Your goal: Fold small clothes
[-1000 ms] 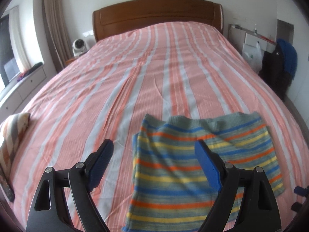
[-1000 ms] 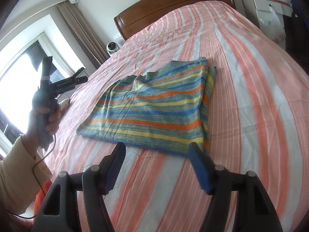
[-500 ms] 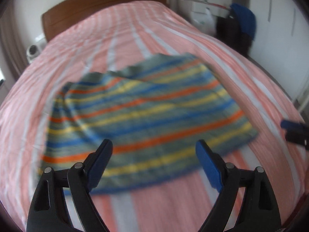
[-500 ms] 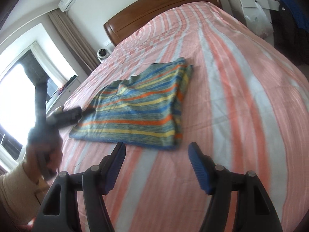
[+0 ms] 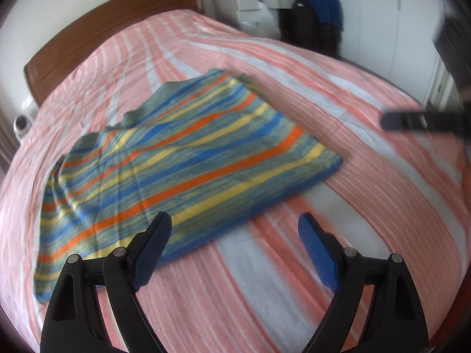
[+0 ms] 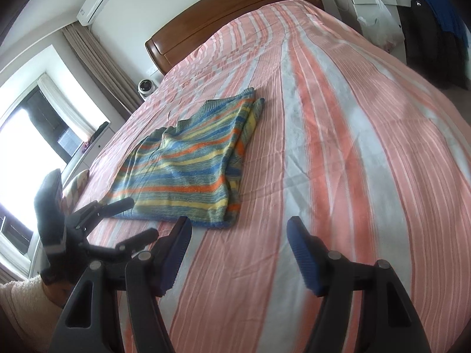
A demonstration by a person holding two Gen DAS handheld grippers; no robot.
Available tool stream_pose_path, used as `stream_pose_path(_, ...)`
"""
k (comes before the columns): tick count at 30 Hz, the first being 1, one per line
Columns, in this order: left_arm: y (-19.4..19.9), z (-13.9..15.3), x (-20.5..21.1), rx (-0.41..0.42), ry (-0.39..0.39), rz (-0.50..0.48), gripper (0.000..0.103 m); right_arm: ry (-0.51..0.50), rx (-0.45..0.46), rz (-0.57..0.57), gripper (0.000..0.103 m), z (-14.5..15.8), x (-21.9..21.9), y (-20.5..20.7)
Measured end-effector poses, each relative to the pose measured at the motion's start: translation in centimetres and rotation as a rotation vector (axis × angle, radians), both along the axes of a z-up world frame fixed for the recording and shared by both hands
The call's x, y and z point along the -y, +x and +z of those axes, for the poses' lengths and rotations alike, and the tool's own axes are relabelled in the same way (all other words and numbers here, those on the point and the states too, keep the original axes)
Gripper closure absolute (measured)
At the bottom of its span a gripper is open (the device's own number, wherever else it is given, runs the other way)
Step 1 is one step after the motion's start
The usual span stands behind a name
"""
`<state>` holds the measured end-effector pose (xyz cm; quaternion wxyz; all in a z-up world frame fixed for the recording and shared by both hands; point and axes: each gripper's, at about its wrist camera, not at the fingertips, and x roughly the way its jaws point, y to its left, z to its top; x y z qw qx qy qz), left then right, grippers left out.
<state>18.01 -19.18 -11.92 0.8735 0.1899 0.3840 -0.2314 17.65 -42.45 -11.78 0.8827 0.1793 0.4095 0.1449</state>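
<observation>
One striped garment [image 5: 182, 158] on one bed [image 5: 368, 206]; both grippers' fingers [image 5: 316, 253] apart, empty.

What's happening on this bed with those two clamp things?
A person is folding a small striped sweater that lies partly folded on the striped bedspread. They hold a two-finger gripper in each hand. The left gripper hovers open at the sweater's near edge, and the right gripper is open too, just short of its near corner. Neither grips the fabric yet.
</observation>
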Motion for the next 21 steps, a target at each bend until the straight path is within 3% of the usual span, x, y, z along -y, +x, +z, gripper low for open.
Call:
stream_pose_path(6, 1.2, -0.9, 3.1, 0.013, 0.015, -0.052, 0.014, 0.003, -0.013, 0.008, 0.036, 1.2, 2.7, 4.7)
stream_pose_path(10, 2.3, -1.3, 6.1, 0.011, 0.014, -0.075, 0.017, 0.075, -0.076, 0.068, 0.036, 0.8, 3.8, 10.4)
stream_pose_path(12, 2.2, -1.6, 7.4, 0.018, 0.023, -0.105, 0.031, 0.147, -0.135, 0.124, 0.036, 0.0, 3.2, 13.9)
stream_pose_path(13, 2.1, -1.7, 8.0, 0.018, 0.027, -0.132, 0.051, 0.189, -0.178, 0.15, 0.036, -0.8, 2.7, 16.2)
stream_pose_path(14, 2.0, -1.8, 8.4, 0.016, 0.028, -0.156, 0.082, 0.204, -0.199, 0.151, 0.036, -1.3, 2.3, 17.6)
stream_pose_path(15, 2.0, -2.0, 8.9, 0.021, 0.04, -0.167, 0.092, 0.213, -0.215, 0.142, 0.036, -1.8, 1.9, 19.1)
stream_pose_path(17, 2.3, -1.8, 8.5, 0.022, 0.011, -0.149, 0.098, 0.246, -0.269, 0.115, 0.036, -3.4, 1.0, 22.2)
stream_pose_path(19, 3.1, -0.9, 6.6, -0.016, -0.101, -0.111, 0.099, 0.302, -0.335, 0.084, 0.039, -5.1, -0.1, 24.5)
stream_pose_path(20, 3.4, -0.2, 5.1, -0.03, -0.165, -0.078, 0.1, 0.302, -0.336, 0.085, 0.047, -5.3, -0.7, 25.0)
stream_pose_path(21, 3.7, 0.2, 3.8, -0.04, -0.208, -0.048, 0.1, 0.273, -0.329, 0.1, 0.071, -5.2, -1.6, 25.5)
